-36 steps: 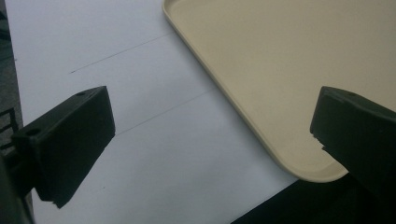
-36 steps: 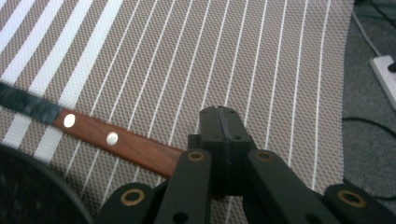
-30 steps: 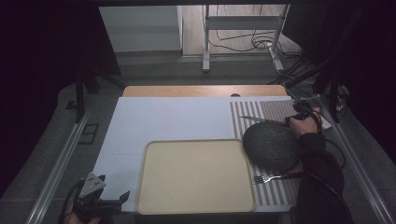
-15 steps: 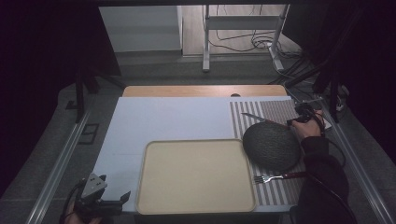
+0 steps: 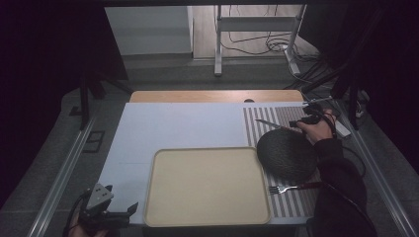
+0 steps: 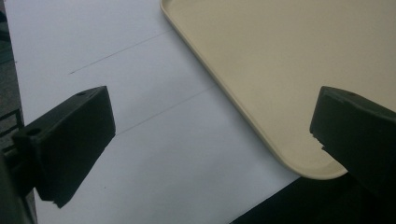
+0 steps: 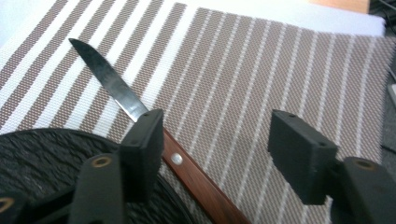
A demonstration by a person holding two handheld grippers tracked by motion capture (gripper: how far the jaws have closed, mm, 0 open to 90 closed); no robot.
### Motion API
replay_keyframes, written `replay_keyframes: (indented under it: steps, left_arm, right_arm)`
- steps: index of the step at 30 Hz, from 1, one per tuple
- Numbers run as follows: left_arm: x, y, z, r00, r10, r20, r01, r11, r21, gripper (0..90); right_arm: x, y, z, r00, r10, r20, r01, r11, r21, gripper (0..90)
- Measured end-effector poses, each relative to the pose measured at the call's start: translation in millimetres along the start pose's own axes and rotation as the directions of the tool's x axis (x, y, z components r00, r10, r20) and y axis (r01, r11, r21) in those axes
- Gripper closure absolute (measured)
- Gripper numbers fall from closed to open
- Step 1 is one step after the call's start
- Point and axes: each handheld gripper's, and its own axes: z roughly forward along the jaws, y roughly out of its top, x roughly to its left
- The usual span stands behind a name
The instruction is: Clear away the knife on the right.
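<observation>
Our right gripper [image 7: 212,149] has moved a little toward the far right of the mat [image 5: 284,121], jaws wide and empty over the knife [image 7: 140,116] beside the plate [image 5: 286,154]; a grasp looks close. Our left gripper [image 6: 210,144] idles open by the tray [image 5: 206,185].

Beige tray [image 5: 206,185], fork [image 5: 291,187], knife [image 7: 140,116], striped mat [image 7: 261,74]

A knife [image 7: 140,116] with a dark, pointed blade and a reddish-brown riveted wooden handle lies flat on the striped placemat [image 5: 262,121] at the table's far right corner, its blade pointing toward the mat's left edge. Its handle touches the rim of a dark round textured plate [image 5: 286,154], which sits on the mat's middle. A fork [image 5: 286,188] lies near the mat's near edge.
</observation>
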Motion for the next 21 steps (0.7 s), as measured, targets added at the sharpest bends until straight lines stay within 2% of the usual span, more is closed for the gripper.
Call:
replay_keyframes:
  steps: [3, 9, 16, 21]
  left_arm:
    - [0.0, 0.0, 0.0, 1.0000, 0.000, 0.000, 0.000, 1.0000, 0.000, 0.0]
    - [0.2, -0.2, -0.1, 1.0000, 0.000, 0.001, 0.000, 1.0000, -0.001, 0.0]
    - [0.2, -0.3, -0.2, 1.0000, 0.000, 0.002, 0.000, 1.0000, -0.002, 0.0]
    - [0.2, -0.2, -0.2, 1.0000, 0.001, 0.001, -0.001, 1.0000, -0.002, 0.0]
  right_arm:
    - [6.3, 6.0, 8.0, 0.9995, -0.030, -0.009, 0.030, 0.999, 0.011, 30.6]
    - [11.1, 10.9, 18.4, 0.9982, -0.056, -0.019, 0.057, 0.998, 0.039, 28.5]
    - [13.3, 12.6, 30.0, 0.9957, -0.085, -0.038, 0.088, 0.992, 0.090, 29.4]
    - [14.3, 12.5, 34.3, 0.9936, -0.092, -0.065, 0.098, 0.991, 0.094, 34.4]
